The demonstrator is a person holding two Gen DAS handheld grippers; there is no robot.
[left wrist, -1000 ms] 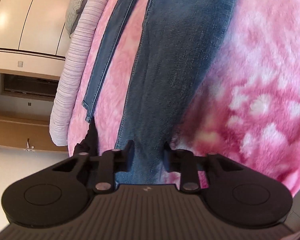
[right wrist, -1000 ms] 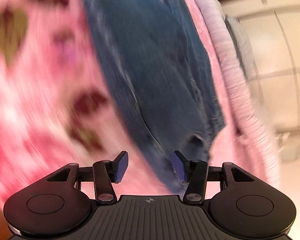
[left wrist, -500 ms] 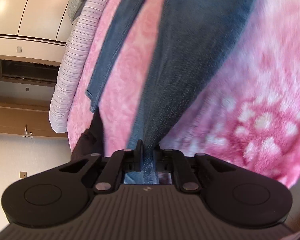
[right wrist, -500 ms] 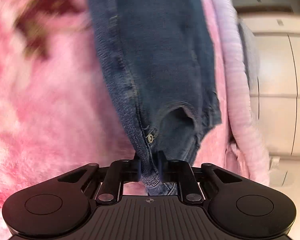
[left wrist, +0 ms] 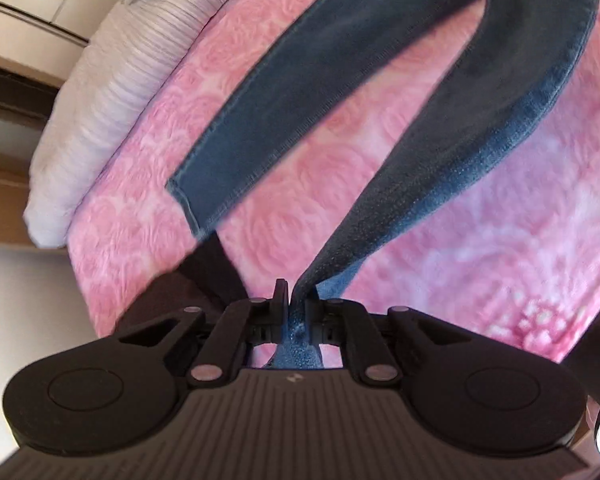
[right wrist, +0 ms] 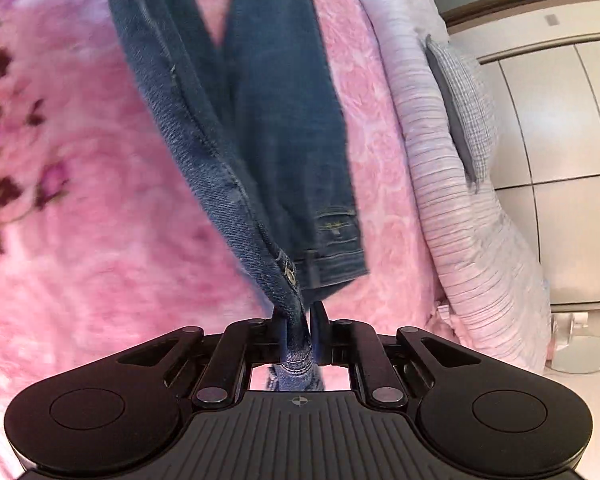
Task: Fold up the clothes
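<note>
A pair of dark blue jeans [left wrist: 440, 128] is spread over a pink fleece blanket [left wrist: 308, 168]. My left gripper [left wrist: 296, 300] is shut on the end of one trouser leg, which rises off the blanket toward it. The other leg [left wrist: 284, 92] lies flat, its hem near the bed's edge. In the right wrist view my right gripper [right wrist: 300, 316] is shut on the waistband of the jeans [right wrist: 276, 128], beside the metal button [right wrist: 289, 276]. The waist end hangs lifted off the pink blanket [right wrist: 100, 208].
A pale lilac ribbed quilt [left wrist: 112, 92] runs along the bed's far edge, seen too as the quilt [right wrist: 460, 208], with a grey checked pillow [right wrist: 460, 108] on it. Cream cupboard doors [right wrist: 560, 120] stand beyond. Pale floor [left wrist: 24, 312] lies beside the bed.
Both grippers, open a second ago, have shut on the jeans: the left on a leg end, the right on the waistband. Both have since lifted the denim off the blanket.
</note>
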